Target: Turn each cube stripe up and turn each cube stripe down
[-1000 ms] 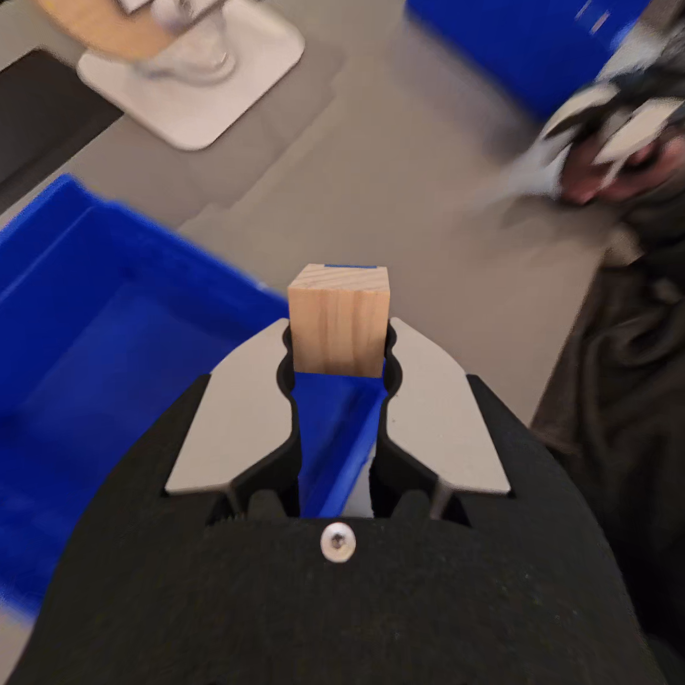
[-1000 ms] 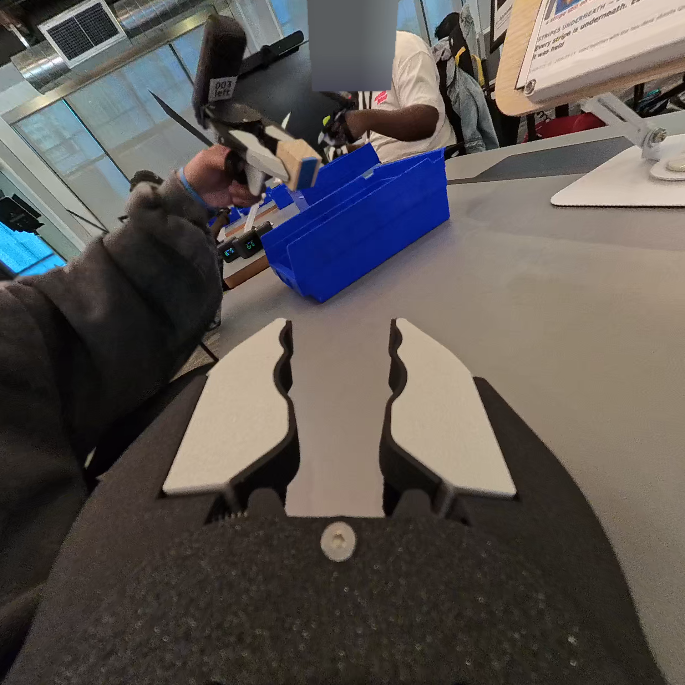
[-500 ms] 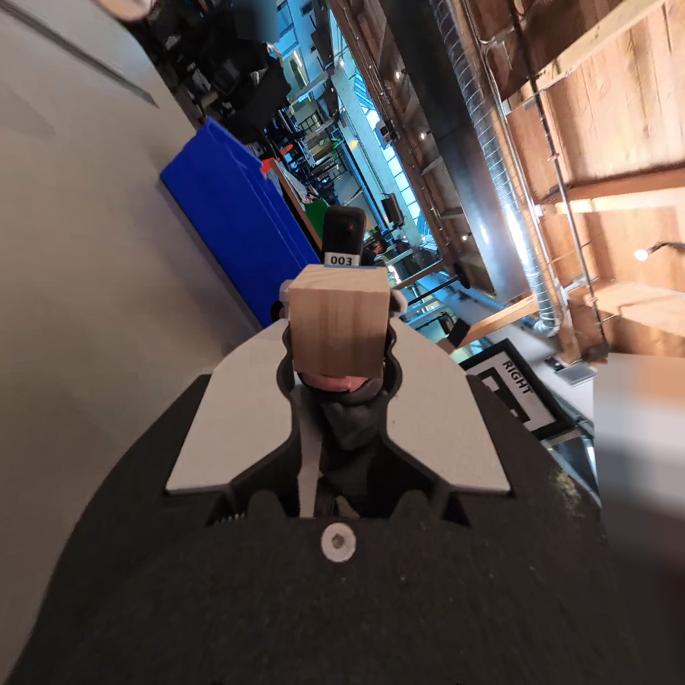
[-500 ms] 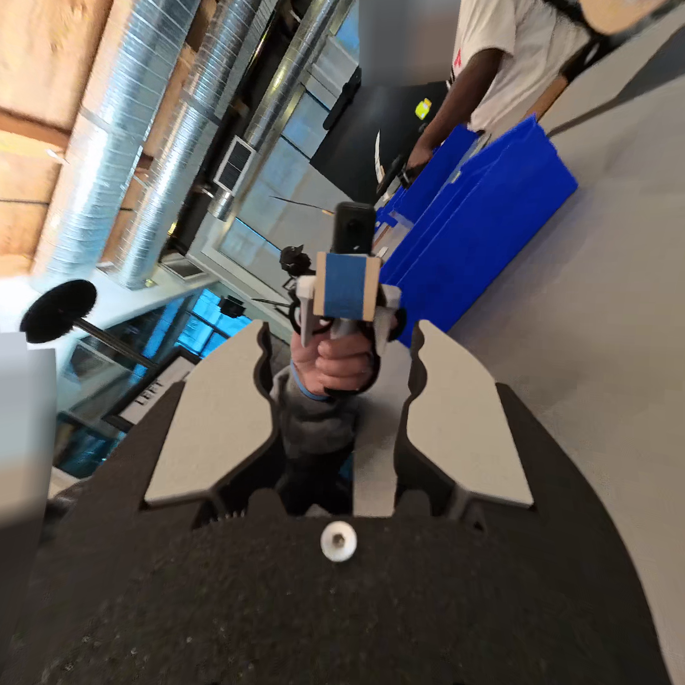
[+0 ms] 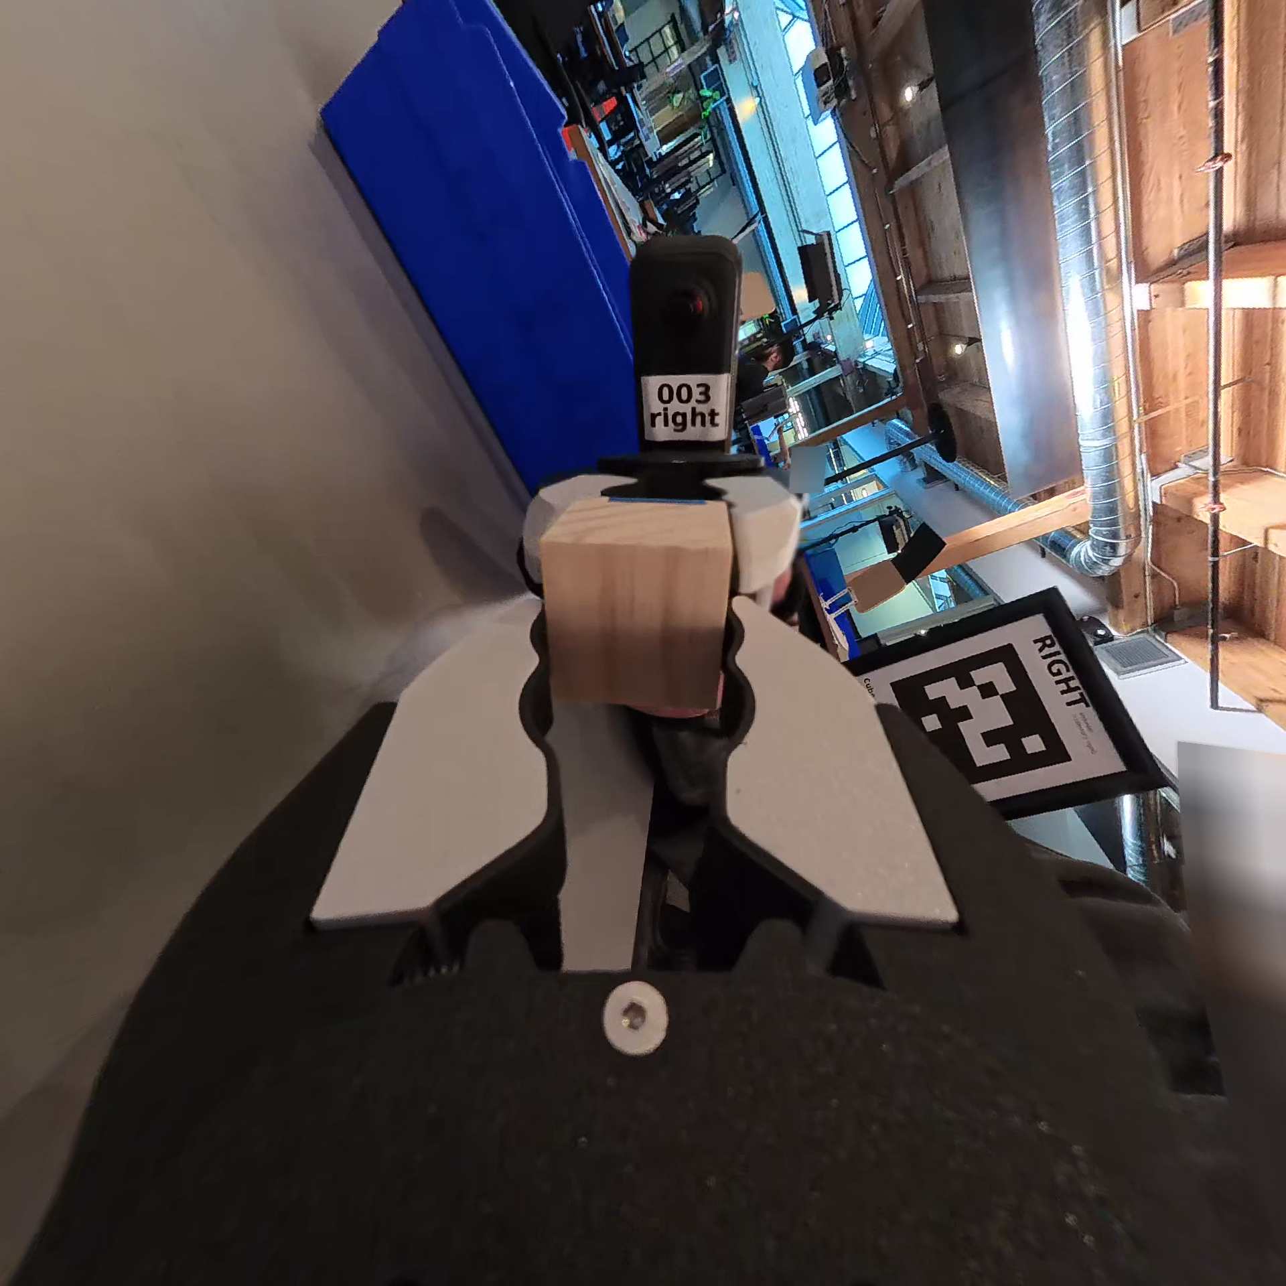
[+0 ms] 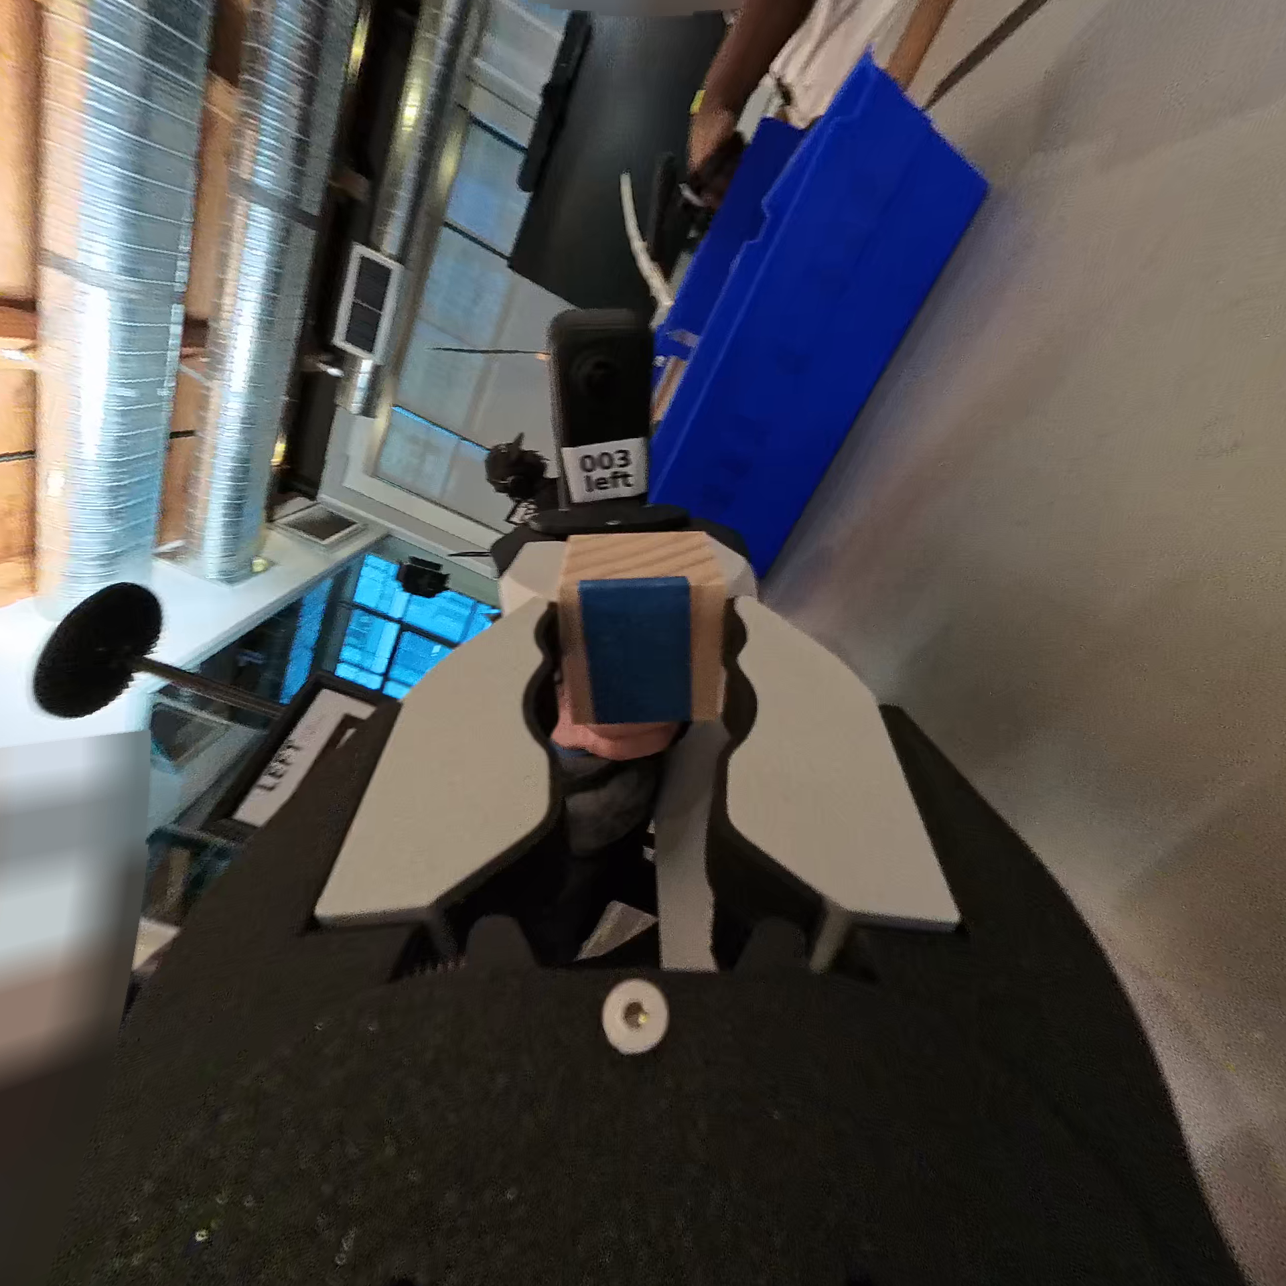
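Note:
One wooden cube with a blue stripe is held in mid-air between both grippers, which face each other. In the left wrist view my left gripper is shut on the cube, showing a plain wood face, with the stripe on the far side. The right gripper's white fingers clasp its far end. In the right wrist view my right gripper is shut on the same cube, with its blue stripe facing this camera. The left gripper's fingers show behind it.
Both views are rolled sideways. A blue bin stands on the grey table behind the grippers; another blue bin shows in the right wrist view. A framed marker sign stands to the right. A person stands at the far bin.
Both grippers rolled sideways and came face to face. My right gripper opened wide, moved onto the cube held by the left and closed on it. The left grip has not changed.

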The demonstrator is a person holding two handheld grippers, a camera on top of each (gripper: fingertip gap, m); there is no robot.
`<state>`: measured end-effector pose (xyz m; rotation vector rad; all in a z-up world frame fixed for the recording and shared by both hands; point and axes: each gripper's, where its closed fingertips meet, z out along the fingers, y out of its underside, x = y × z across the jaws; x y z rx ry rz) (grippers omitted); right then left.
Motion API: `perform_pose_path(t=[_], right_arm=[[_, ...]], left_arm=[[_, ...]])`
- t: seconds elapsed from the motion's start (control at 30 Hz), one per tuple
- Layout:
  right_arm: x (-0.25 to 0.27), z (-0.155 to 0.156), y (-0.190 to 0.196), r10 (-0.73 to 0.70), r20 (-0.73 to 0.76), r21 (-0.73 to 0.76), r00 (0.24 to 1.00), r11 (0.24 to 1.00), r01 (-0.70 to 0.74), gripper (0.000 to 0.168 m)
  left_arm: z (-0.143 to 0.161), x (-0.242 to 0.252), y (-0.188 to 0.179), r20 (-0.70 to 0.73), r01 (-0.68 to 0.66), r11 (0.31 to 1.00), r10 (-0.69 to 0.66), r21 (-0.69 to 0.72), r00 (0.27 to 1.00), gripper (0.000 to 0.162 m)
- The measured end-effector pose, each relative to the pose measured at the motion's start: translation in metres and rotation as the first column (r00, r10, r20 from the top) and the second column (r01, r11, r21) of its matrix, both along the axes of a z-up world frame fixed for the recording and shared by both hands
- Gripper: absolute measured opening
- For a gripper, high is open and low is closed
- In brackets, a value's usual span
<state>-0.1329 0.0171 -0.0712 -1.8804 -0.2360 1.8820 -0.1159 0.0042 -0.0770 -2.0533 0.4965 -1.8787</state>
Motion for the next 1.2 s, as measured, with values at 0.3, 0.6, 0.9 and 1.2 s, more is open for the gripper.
perform_pose_path(t=[0.3,0.6,0.9,1.2], right_arm=[[0.011,0.002,-0.001,-0.002,-0.014,-0.014,1.000,1.000,0.001,0.044],[0.029,0.038,-0.009,-0.054,0.073,0.152,0.996,0.988,0.042,0.044],[0.208,0.109,0.040,-0.586,0.342,0.461,0.734,0.786,0.413,0.044],[0.346,-0.062,0.083,-0.273,0.950,0.167,0.149,0.852,0.496,0.044]], left_arm=[[0.001,-0.021,-0.018,-0.059,0.019,0.993,-0.012,0.119,0.998,0.067],[-0.049,-0.096,-0.045,-0.287,-0.199,0.851,0.371,0.486,0.883,0.095],[-0.043,-0.078,-0.061,-0.345,-0.045,0.771,0.336,0.636,0.877,0.083],[-0.060,-0.073,-0.061,-0.379,-0.018,0.854,0.249,0.520,0.891,0.078]])
